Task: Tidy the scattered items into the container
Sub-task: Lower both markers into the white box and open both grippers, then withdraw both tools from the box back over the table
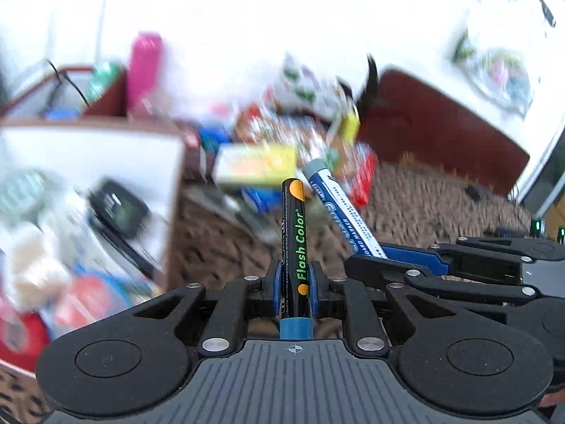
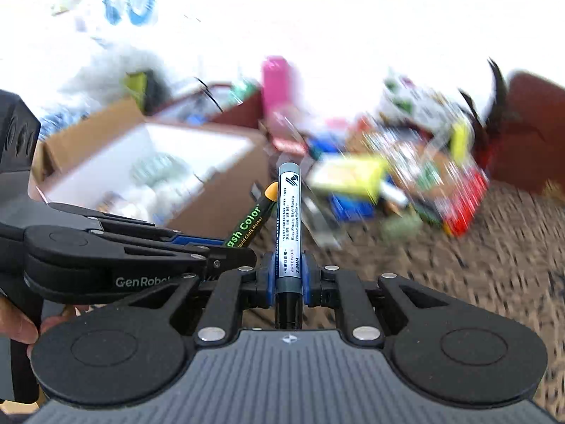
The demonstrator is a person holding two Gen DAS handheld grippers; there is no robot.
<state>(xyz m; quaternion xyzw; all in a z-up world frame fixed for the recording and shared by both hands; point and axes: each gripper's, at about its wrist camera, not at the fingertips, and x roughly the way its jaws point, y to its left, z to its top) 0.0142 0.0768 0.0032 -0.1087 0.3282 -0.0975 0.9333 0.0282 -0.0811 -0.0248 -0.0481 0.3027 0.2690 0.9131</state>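
Two markers are up in the air! Left tool (image 1: 296,282) clamps the black Flash Color chalk marker (image 1: 296,236); right tool (image 2: 287,279) clamps the grey-capped whiteboard marker (image 2: 287,222). Carry step; next, swing over the white-lined cardboard box (image 2: 197,148) and release.

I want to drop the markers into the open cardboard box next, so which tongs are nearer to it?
Left. The left tongs, holding the black chalk marker, are beside the cardboard box; the right tongs, holding the whiteboard marker, sit farther out.
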